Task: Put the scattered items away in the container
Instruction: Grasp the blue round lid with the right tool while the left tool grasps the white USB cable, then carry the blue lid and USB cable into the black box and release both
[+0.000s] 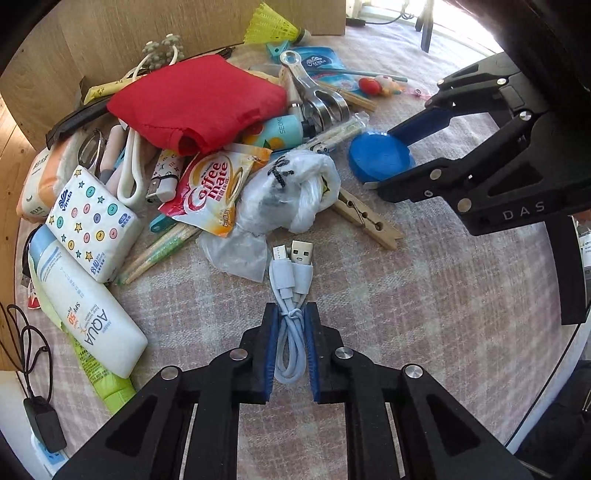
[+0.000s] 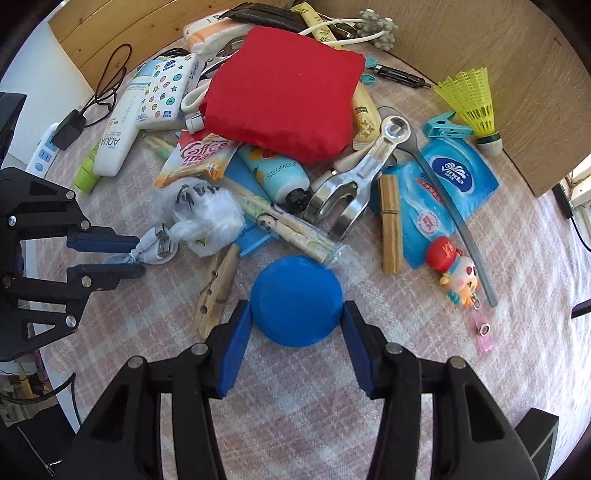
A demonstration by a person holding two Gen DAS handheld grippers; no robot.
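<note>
A coiled pale blue USB cable [image 1: 291,317] lies on the checked cloth, and my left gripper [image 1: 291,314] is shut on its loop, plugs pointing away. The cable also shows in the right wrist view [image 2: 155,251] between the left gripper's fingers [image 2: 107,238]. A round blue lid [image 2: 297,301] lies flat on the cloth; my right gripper [image 2: 297,314] has a pad against each side of it. In the left wrist view the lid [image 1: 380,155] sits between the right gripper's fingers [image 1: 424,123]. No container is clearly in view.
A pile fills the far side: red pouch [image 2: 284,96], Coffee mate sachet [image 1: 212,186], tissue packs [image 1: 92,225], sunscreen tube [image 1: 85,306], clothespin [image 1: 365,218], metal squeezer [image 2: 354,184], yellow shuttlecock [image 2: 472,103], doll keychain [image 2: 458,277]. A wooden board [image 2: 480,33] stands behind.
</note>
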